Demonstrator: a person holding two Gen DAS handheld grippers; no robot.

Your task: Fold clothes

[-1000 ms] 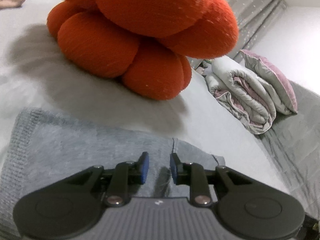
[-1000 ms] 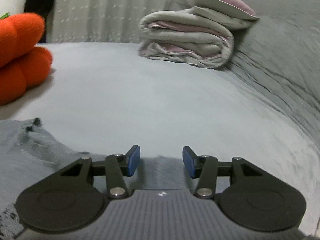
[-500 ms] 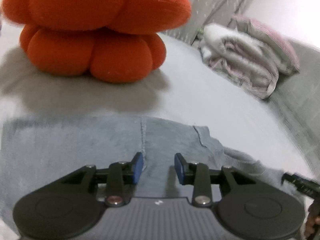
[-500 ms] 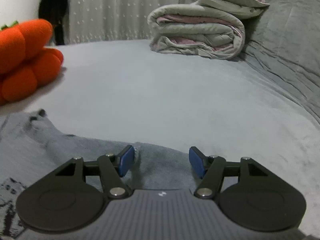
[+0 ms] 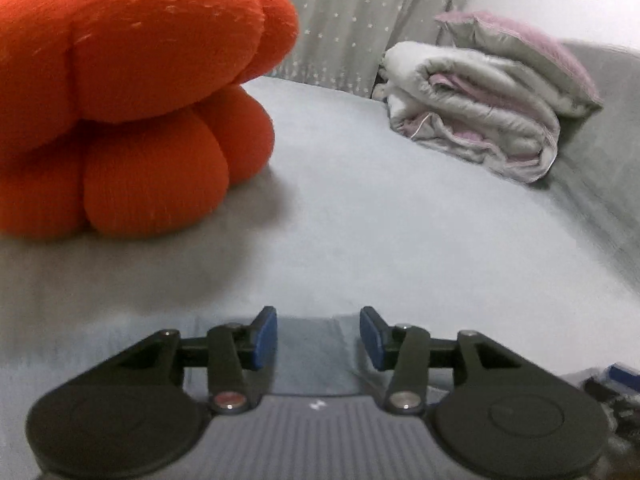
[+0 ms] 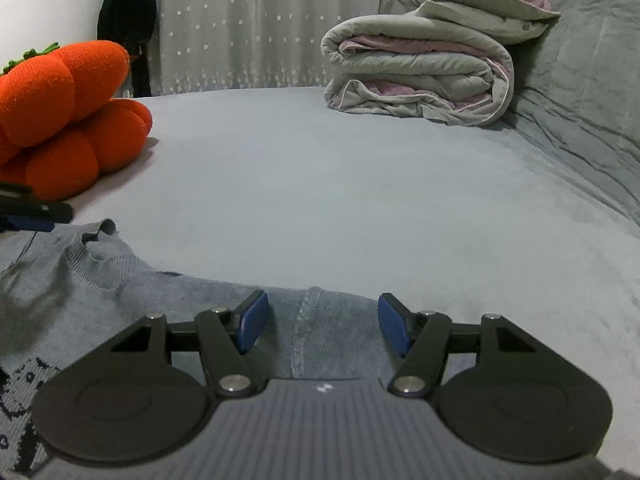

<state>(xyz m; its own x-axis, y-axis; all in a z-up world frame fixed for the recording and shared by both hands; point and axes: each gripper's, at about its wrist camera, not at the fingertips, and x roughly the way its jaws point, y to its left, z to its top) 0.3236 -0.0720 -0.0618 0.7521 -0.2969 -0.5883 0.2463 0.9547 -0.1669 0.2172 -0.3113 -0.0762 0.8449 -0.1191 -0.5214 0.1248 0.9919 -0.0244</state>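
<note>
A grey knit sweater (image 6: 120, 300) lies flat on the bed, its ribbed collar (image 6: 96, 248) toward the far side and a black pattern at its lower left. My right gripper (image 6: 320, 326) is open, low over the sweater's far edge by a shoulder seam. My left gripper (image 5: 318, 336) is open over the same sweater (image 5: 308, 352), close to its far edge. The left gripper's tip also shows at the left edge of the right wrist view (image 6: 28, 210), beside the collar. Neither gripper holds cloth.
A big orange pumpkin-shaped cushion (image 5: 128, 92) sits on the pale grey bed (image 6: 340, 184) just beyond the left gripper. A folded grey and pink duvet (image 6: 420, 76) with a pillow on top lies at the far right. A grey quilted cover (image 6: 592, 92) rises on the right. Curtains hang behind.
Both grippers have opened wider and drawn back toward the sweater's far edge. The left view has swung right, so the cushion now sits further left. More of the sweater shows under the right gripper.
</note>
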